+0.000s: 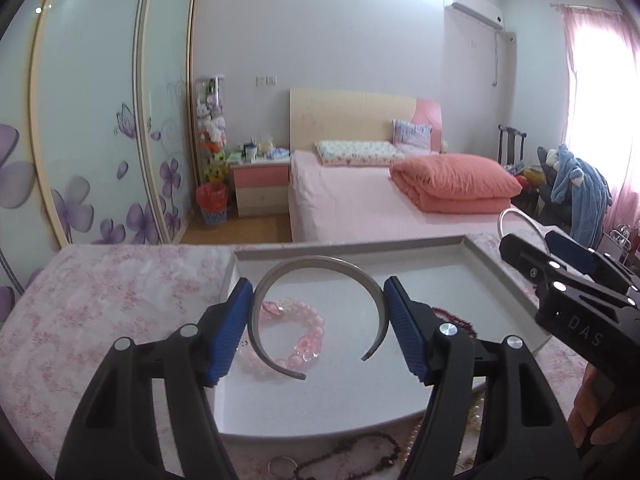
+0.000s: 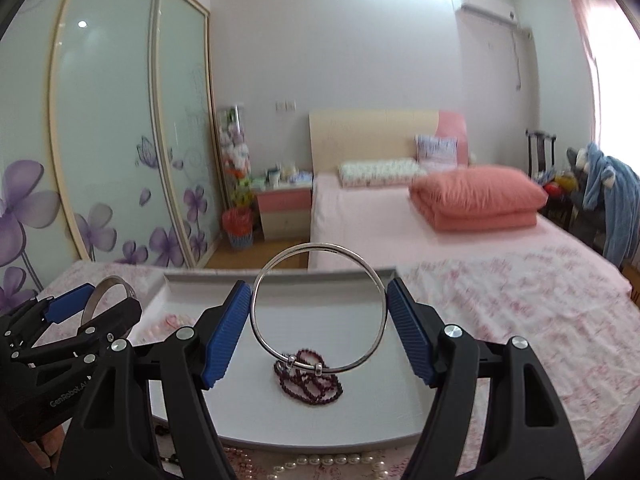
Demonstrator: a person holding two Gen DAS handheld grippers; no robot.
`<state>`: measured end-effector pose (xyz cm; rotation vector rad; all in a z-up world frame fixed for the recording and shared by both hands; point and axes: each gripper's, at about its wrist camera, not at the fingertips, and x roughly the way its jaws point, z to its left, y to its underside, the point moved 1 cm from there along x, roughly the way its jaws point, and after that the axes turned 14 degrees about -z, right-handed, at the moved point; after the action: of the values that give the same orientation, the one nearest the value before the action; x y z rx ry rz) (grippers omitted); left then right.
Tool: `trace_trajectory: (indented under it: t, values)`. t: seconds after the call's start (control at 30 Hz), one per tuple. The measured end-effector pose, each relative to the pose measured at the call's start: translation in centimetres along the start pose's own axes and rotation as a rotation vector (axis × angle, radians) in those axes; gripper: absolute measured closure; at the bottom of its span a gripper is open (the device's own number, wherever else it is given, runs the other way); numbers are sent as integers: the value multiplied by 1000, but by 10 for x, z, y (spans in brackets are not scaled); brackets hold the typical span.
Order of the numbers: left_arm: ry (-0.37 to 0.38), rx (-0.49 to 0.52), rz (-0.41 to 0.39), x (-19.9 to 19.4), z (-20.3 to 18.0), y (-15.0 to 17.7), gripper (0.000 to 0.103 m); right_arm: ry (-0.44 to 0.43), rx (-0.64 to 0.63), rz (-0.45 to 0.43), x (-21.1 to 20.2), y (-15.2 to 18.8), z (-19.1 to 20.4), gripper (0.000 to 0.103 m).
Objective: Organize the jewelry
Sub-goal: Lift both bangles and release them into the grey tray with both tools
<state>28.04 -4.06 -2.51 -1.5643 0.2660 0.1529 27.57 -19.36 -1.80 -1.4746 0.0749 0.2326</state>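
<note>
2 bangles you grip over the white tray (image 1: 496, 268): left gripper (image 1: 318, 330) clasps a flat open cuff (image 1: 316, 266); right gripper (image 2: 319, 334) clasps a thin round silver bangle (image 2: 318, 304).

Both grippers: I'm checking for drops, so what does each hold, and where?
Left gripper: the open grey cuff bangle, clamped across its two side arms. Right gripper: the thin silver bangle, pinched at opposite sides of the ring.
</note>
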Motion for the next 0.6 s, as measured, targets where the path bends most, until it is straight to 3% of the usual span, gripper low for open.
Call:
trace_trajectory:
  t: [0.4,0.6]
  values:
    - [22,-35,127,42,9,23,36,-21,98,201,40,24,-8,32]
    - [-10,-54,106,36,22,16,36,-2,128,174,30,16,-18,29]
